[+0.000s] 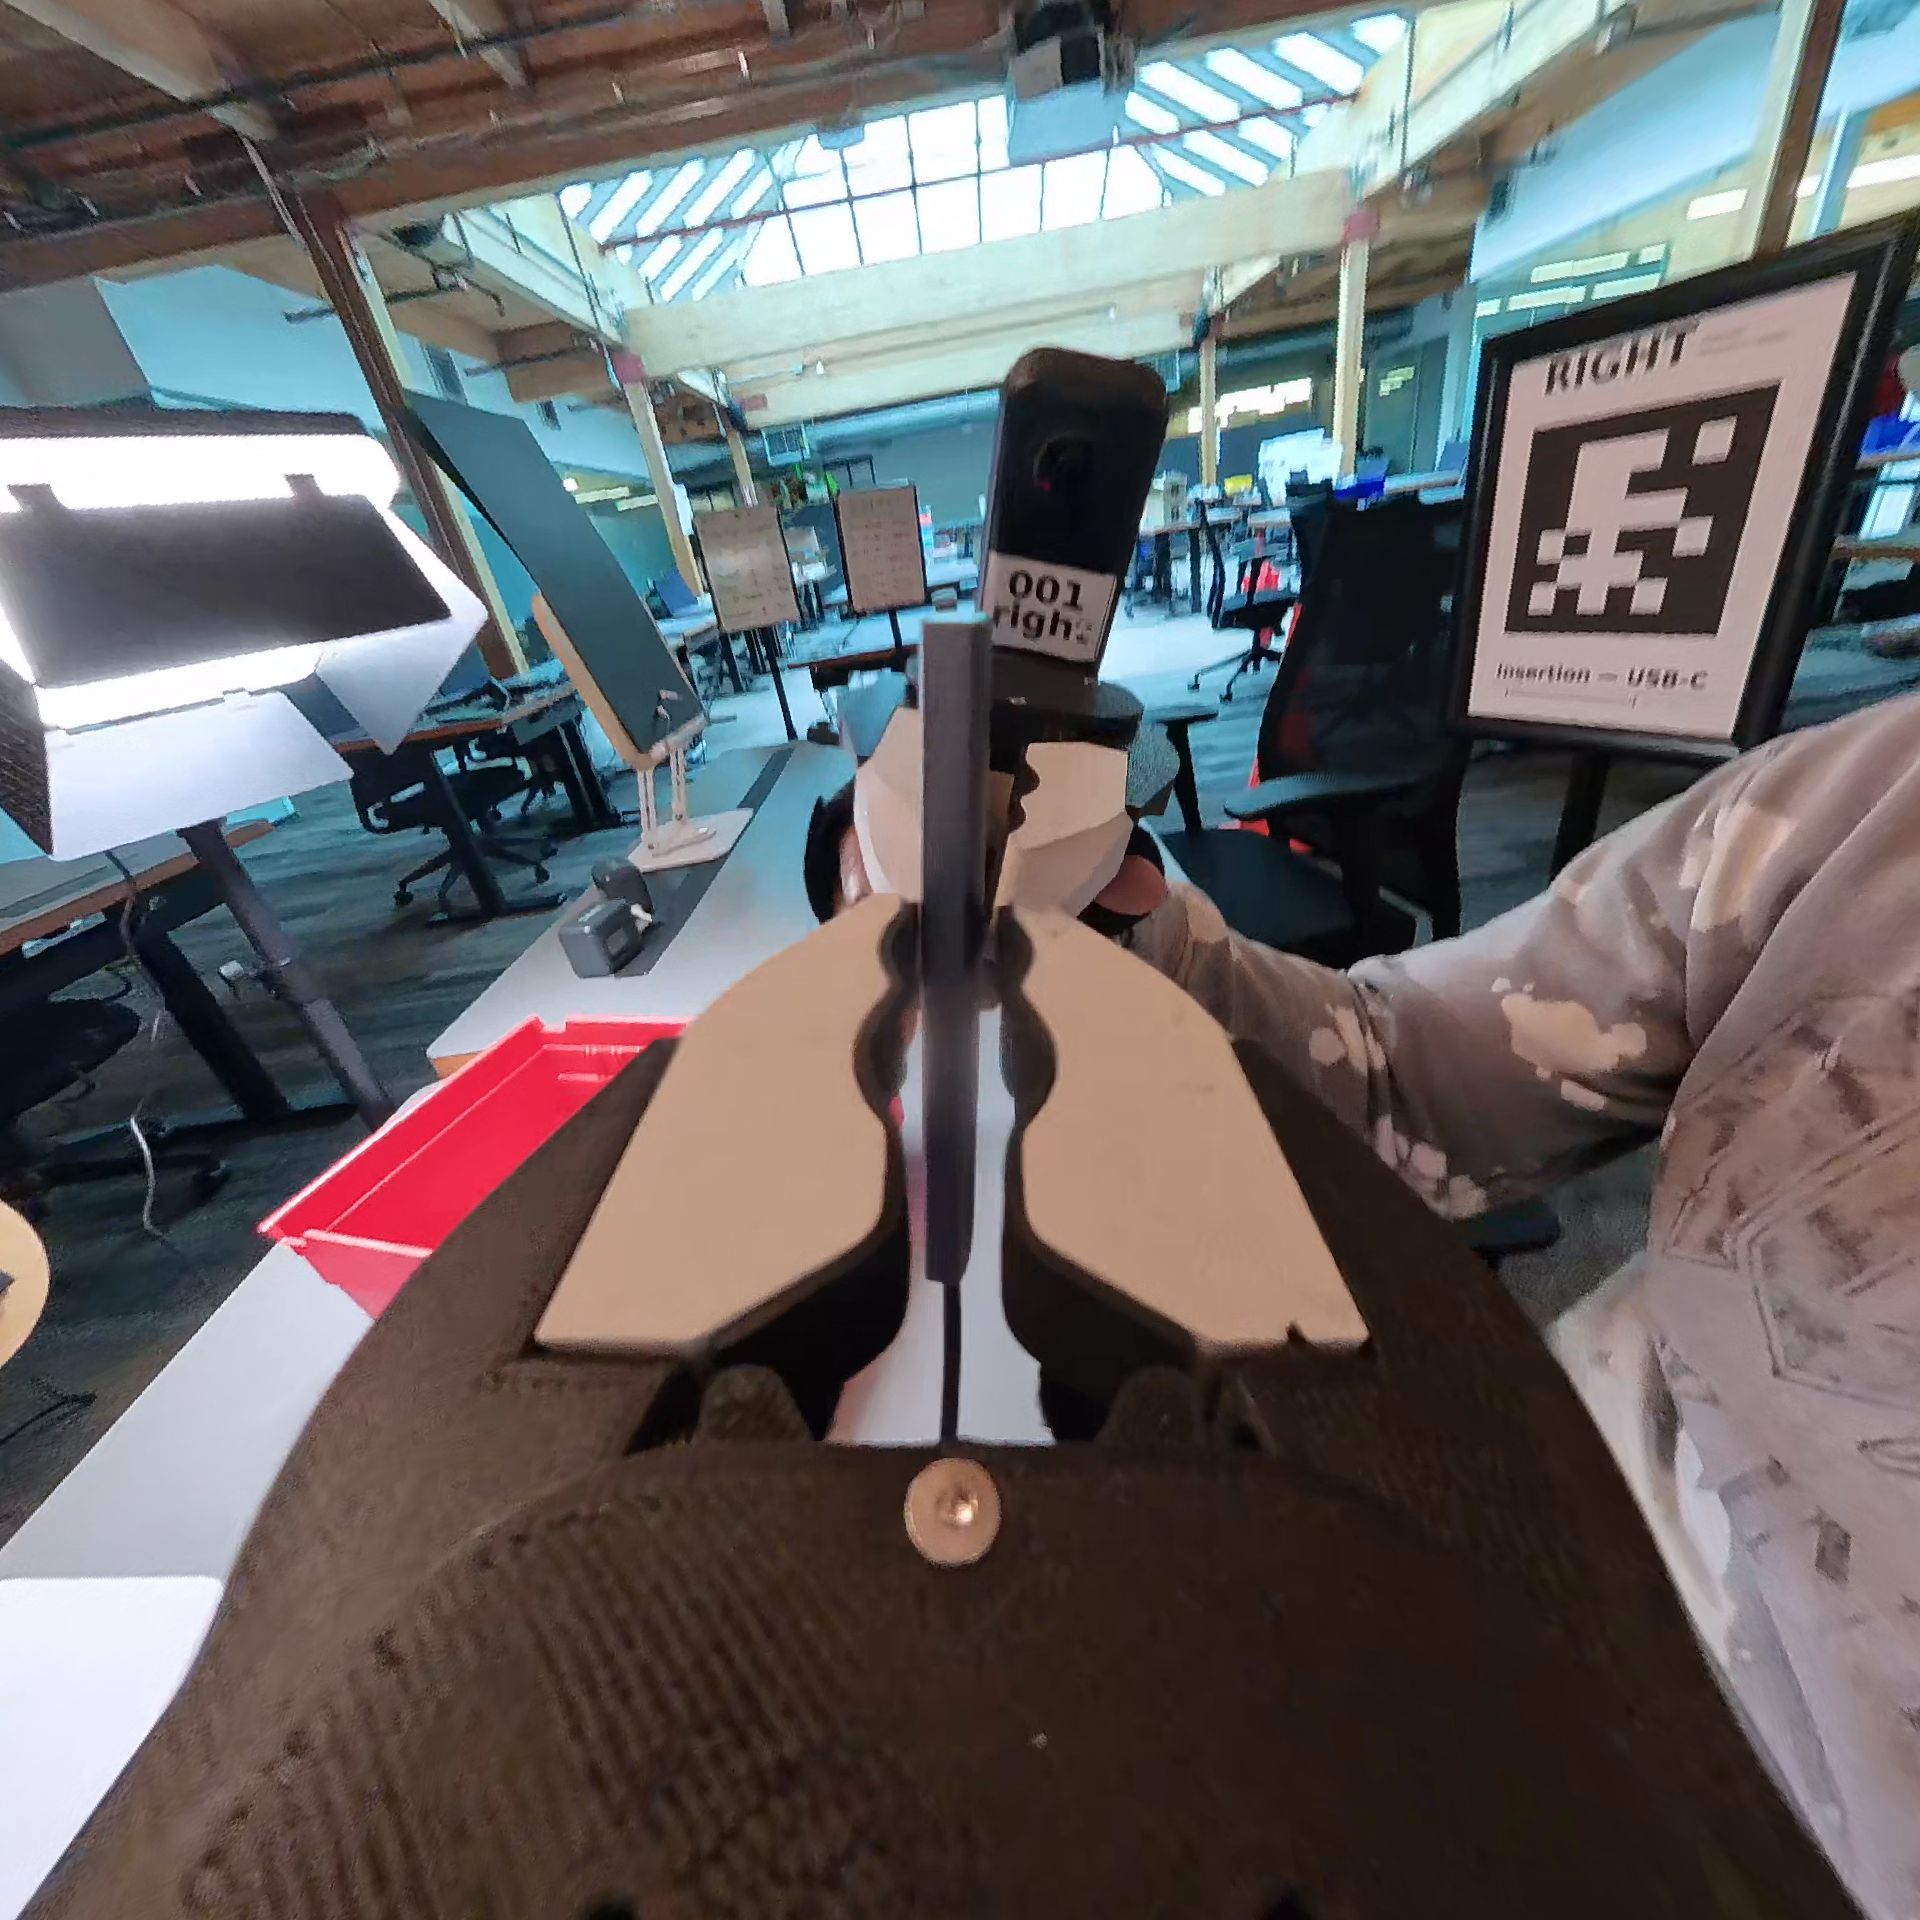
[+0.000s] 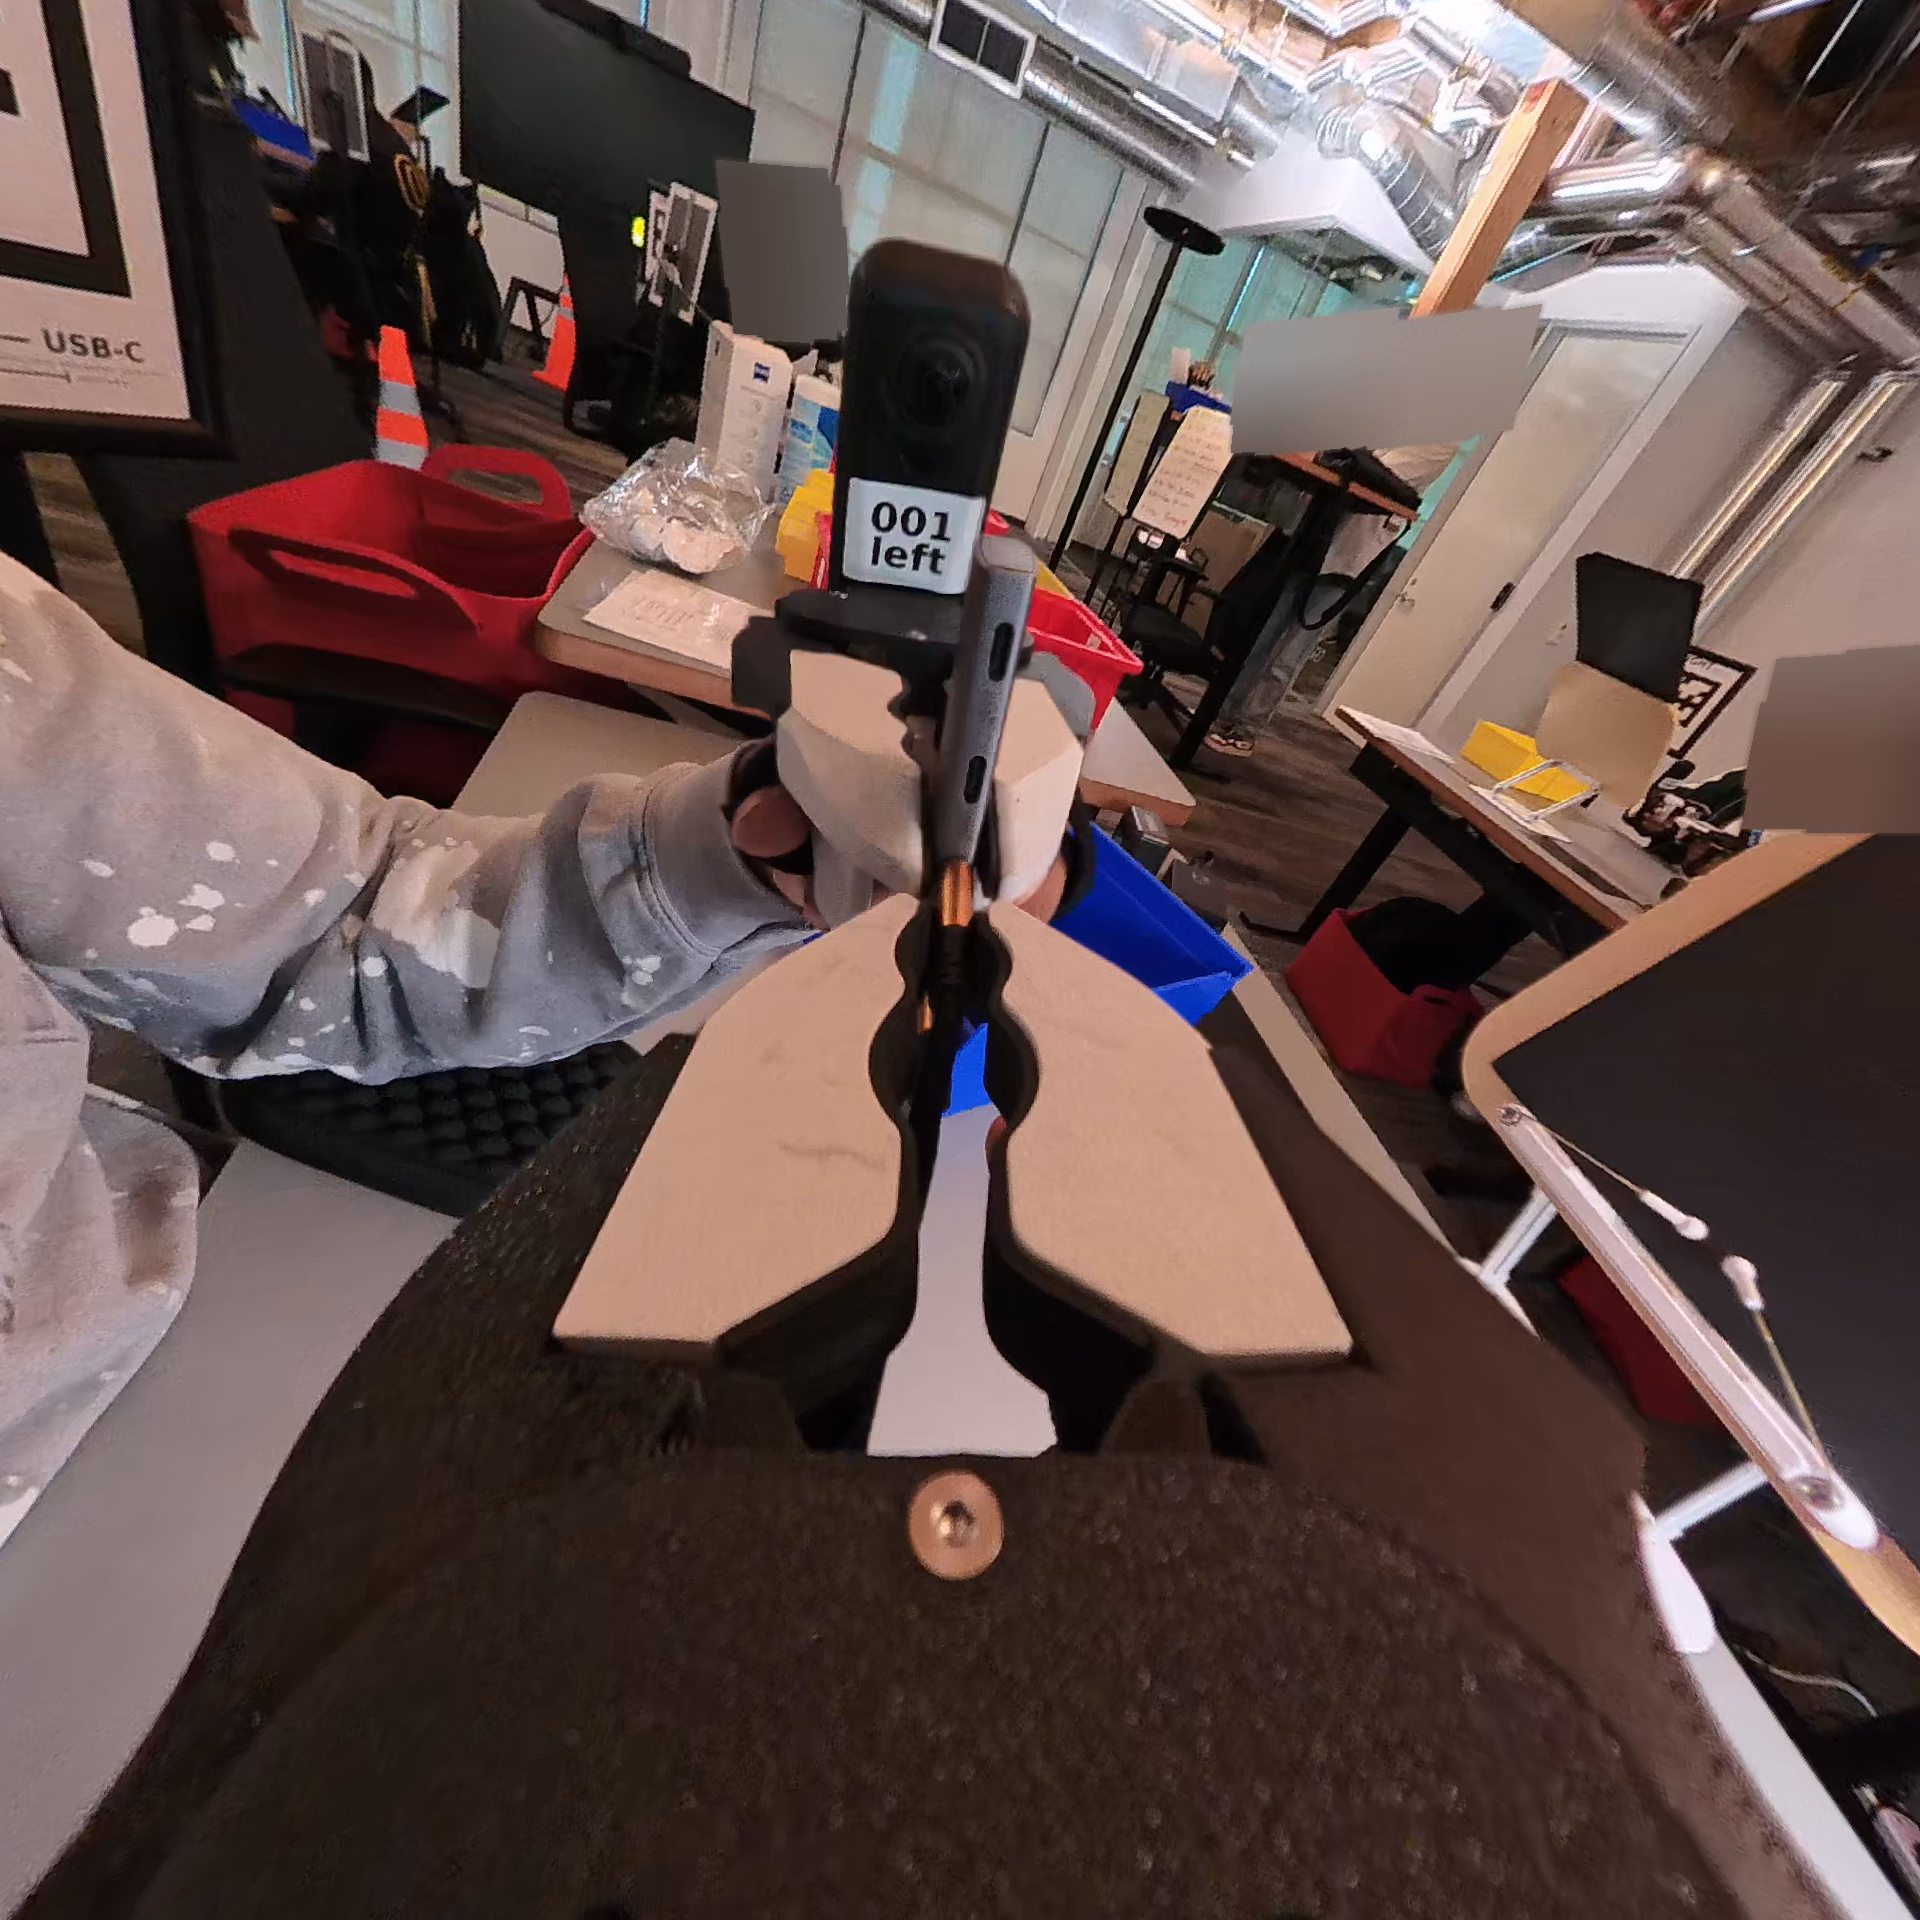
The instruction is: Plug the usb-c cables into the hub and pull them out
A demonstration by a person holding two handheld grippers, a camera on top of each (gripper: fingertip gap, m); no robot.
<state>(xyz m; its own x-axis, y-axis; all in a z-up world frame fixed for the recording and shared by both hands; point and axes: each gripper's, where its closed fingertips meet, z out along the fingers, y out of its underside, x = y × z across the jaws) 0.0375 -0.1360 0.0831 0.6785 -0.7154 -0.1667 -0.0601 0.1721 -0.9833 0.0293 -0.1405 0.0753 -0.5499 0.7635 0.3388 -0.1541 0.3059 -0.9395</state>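
Note:
My left gripper (image 1: 954, 920) is shut on a slim grey hub (image 1: 951, 779), held edge-on and pointing forward; the hub's thin dark lead runs back between the fingers. My right gripper (image 2: 954, 920) is shut on a black usb-c cable's plug with a copper collar (image 2: 957, 891). The two grippers face each other above the table. In the right wrist view the plug's tip meets the near end of the hub (image 2: 982, 707), whose side ports show. I cannot tell how deep the plug sits. The right gripper's white body (image 1: 1070, 831) shows behind the hub.
A person's mottled grey sleeve (image 1: 1558, 1039) reaches in from the right. A red bin (image 1: 447, 1143) sits on the white table (image 1: 156, 1455). A blue bin (image 2: 1143, 935) lies below the grippers. A tilted black board (image 2: 1714, 1091) stands at right, a framed marker sign (image 1: 1642, 520) behind. The grippers are tip to tip, or close to it.

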